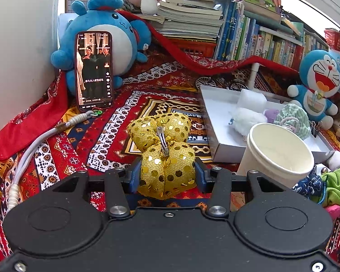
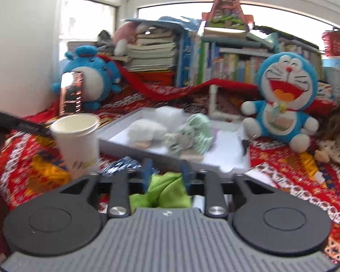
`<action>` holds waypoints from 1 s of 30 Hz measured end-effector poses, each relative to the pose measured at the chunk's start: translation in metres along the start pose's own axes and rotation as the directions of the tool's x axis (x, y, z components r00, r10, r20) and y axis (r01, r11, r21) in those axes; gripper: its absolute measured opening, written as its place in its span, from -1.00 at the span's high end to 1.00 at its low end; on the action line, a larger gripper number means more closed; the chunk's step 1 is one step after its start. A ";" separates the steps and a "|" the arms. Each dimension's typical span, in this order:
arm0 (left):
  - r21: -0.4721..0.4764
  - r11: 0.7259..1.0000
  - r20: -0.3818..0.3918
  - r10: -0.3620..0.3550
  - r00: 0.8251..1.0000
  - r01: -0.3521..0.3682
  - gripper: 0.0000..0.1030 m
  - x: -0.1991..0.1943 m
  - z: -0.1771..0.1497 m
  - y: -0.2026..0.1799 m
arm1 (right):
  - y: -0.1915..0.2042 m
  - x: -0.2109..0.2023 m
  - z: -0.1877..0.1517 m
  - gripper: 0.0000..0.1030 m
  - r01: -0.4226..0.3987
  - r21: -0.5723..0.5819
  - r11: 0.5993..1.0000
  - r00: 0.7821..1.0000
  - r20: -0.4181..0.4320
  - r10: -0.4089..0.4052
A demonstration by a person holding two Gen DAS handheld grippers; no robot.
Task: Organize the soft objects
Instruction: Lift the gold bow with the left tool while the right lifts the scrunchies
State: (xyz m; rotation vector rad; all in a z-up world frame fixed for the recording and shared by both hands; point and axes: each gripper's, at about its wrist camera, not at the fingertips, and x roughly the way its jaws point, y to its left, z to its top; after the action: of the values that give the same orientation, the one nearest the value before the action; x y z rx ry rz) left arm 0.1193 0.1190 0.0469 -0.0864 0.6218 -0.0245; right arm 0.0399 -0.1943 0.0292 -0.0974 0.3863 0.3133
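Patterned red tabletop cloth (image 1: 56, 158) — left tool (image 1: 167, 173) clamps gold bow (image 1: 163, 145), right tool (image 2: 166, 176) pinches green cloth (image 2: 165, 190) — both likely bound for the white tray (image 1: 215, 113).

Gold bow (image 1: 164, 156) – shiny sequinned cloth; cup (image 1: 281, 151) – matt paper.

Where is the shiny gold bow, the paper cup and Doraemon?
gold bow (image 1: 162, 145), left wrist view, its middle by the clip.
paper cup (image 1: 281, 153), left wrist view, inner wall.
Doraemon (image 2: 285, 83), right wrist view, his face.

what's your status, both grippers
Left gripper shut on gold sequin bow. Right gripper shut on green cloth. Paper cup stands before white tray.
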 end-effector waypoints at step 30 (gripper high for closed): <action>0.038 0.995 0.036 -0.096 0.995 0.095 0.13 -0.009 0.037 -0.022 | 0.026 -0.007 0.014 0.18 0.074 -0.226 0.971 0.997 0.039 -0.067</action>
State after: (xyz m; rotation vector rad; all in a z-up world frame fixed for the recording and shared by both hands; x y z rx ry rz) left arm 0.1337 0.1004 0.0841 -0.0815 0.5788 -0.1266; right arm 0.0302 -0.1700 0.0441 -0.3298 0.3147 0.2878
